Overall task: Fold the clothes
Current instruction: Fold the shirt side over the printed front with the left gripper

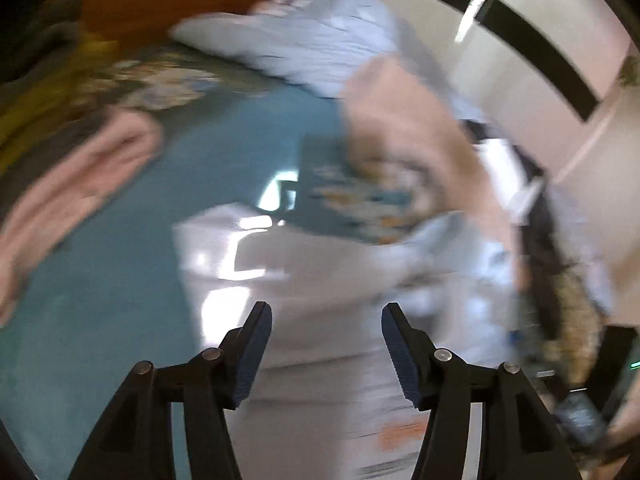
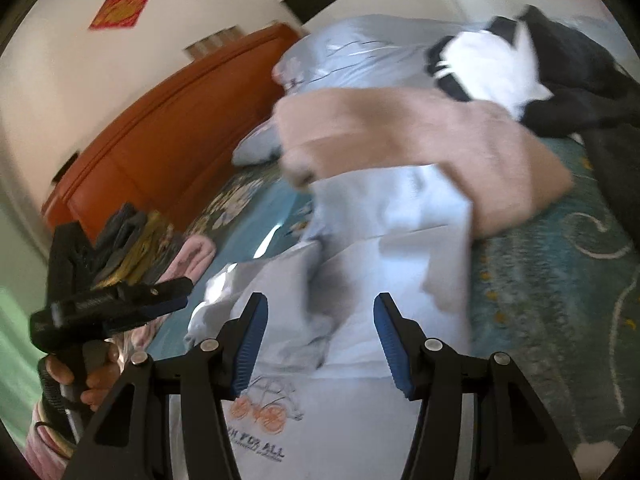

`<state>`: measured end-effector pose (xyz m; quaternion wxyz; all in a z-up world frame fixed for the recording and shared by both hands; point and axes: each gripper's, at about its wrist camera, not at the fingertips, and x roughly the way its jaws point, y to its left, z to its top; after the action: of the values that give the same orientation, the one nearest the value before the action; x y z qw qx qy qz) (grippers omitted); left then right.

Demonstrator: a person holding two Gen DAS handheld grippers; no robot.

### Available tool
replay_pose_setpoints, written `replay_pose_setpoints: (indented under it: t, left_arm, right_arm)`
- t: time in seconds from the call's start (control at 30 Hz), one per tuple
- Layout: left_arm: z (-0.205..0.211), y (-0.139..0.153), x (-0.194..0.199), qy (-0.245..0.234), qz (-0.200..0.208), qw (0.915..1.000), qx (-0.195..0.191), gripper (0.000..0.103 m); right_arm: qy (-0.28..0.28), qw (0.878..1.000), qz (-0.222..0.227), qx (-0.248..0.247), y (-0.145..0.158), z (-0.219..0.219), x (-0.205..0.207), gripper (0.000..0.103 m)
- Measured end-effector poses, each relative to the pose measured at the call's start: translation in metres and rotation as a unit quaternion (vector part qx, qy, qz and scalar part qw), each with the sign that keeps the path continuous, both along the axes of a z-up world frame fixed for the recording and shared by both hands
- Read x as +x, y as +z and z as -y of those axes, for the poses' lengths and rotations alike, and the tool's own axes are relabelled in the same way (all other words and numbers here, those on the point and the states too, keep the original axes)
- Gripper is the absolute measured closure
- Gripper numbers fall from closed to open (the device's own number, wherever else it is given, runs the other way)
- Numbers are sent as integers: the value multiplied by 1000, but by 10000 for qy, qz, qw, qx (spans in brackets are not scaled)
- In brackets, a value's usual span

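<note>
Your white T-shirt [image 2: 352, 280] lies crumpled on the bed [image 2: 560, 280], printed end nearest you, with a pink garment [image 2: 420, 140] draped over its far end. Both your left claw [image 1: 326, 344] and right claw [image 2: 318, 336] hover over it wide open, holding nothing. Grab now and you may catch the pink piece too, dragging both into one fold. A pale blue pillow [image 2: 352, 56] and a black-and-white heap [image 2: 520, 68] crowd the far side; pink cloth [image 1: 80, 184] lies left, leaving little room to spread it
</note>
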<state>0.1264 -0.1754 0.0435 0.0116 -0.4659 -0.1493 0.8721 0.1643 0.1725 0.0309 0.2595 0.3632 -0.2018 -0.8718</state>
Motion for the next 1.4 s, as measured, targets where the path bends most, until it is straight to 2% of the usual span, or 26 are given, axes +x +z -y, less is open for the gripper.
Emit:
replay_pose_setpoints:
  t: [0.07,0.17,0.27,0.3,0.33,0.37,0.43,0.5,0.67,0.73,0.87,0.97,1.03,1.1,1.13,1.17,1.23,1.27,1.33,1.4]
  left_arm:
    - [16,-16,5,260,174,9995,18,42]
    - [39,-34,11,537,192,9967,572,42]
    - [45,-45,7,608,161,9920,1094,44]
    - [44,-48,5,596,183,9908,1204,53]
    - [42,-50,3,565,229,9900,1271,71]
    - [38,-52,3,519,266,9902,1270,76]
    - [30,-51,6,463,222,9941,957,89]
    - [32,-49,11,499,167,9958,754,92]
    - [44,-51,22,643,113,9967,474,92]
    - [47,-59,24,689,192,9954,633,89]
    - [57,-56,35,747,76,9922,990,87]
    - [61,-46,51,670,-134,9912,1129,81]
    - [63,-37,64,611,-384,9905,1169,72]
    - [67,-32,73,765,-645,9887,1115,65]
    - [69,-31,73,877,-680,9869,1174,65]
    - [73,-30,69,1011,-672,9825,1415,65]
    - [83,-29,56,1306,-588,9658,2163,65]
    - [83,-25,51,1287,-641,9598,2411,64]
    - [74,-17,47,1030,-825,9640,2308,57]
    - [63,-19,48,791,-955,9697,2104,57]
  right_arm:
    - [205,9997,-50,84,0,12,3,46]
    - [413,9988,1,257,-5,30,4,46]
    - [495,9978,54,439,-10,40,4,46]
    - [509,9975,63,489,-12,42,4,46]
    - [514,9974,65,507,-12,43,5,46]
    - [519,9974,64,501,-13,42,5,46]
    - [506,9977,88,446,-14,41,5,46]
    - [489,9980,151,369,-16,38,3,46]
    - [514,9980,144,351,-16,37,3,46]
    - [560,9974,93,444,-14,40,5,46]
    - [683,9956,-113,628,-8,49,12,46]
    - [812,9929,-300,821,-4,60,18,46]
    - [915,9899,-377,1013,-4,70,22,46]
    - [981,9875,-364,1177,-7,78,24,46]
    - [1002,9864,-354,1257,-9,83,24,46]
    - [1016,9852,-348,1335,-11,87,25,46]
    - [984,9833,-363,1490,-12,92,26,46]
    - [943,9824,-355,1574,-11,94,26,46]
    - [872,9801,-337,1752,-10,98,25,46]
    - [836,9763,-323,1968,-9,104,25,46]
